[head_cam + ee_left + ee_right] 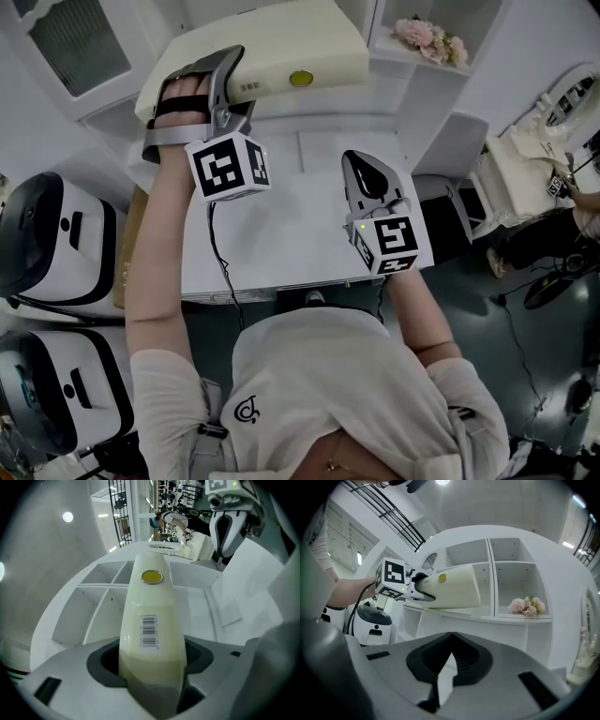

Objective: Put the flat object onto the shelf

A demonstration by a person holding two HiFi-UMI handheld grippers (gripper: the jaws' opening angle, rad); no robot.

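Cream flat plastic slab [281, 56], clamped at frame top by fingers of the left gripper [232, 75], is not yet on the white shelf [511, 618]; fingers of the right gripper [364, 167] are closed, empty.

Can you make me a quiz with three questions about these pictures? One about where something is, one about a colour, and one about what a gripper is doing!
1. Where are the pink flowers?
A) in a bucket
B) in a compartment of the shelf
C) on a chair

2. What colour is the round spot on the flat object?
A) red
B) blue
C) yellow

3. What is the left gripper doing?
A) open and empty
B) shut on the flat object
C) holding a cup

Answers:
1 B: the right gripper view shows them sitting inside a white compartment.
2 C: the spot is yellow on the cream body.
3 B: the left gripper view shows both jaws pressing its sides.
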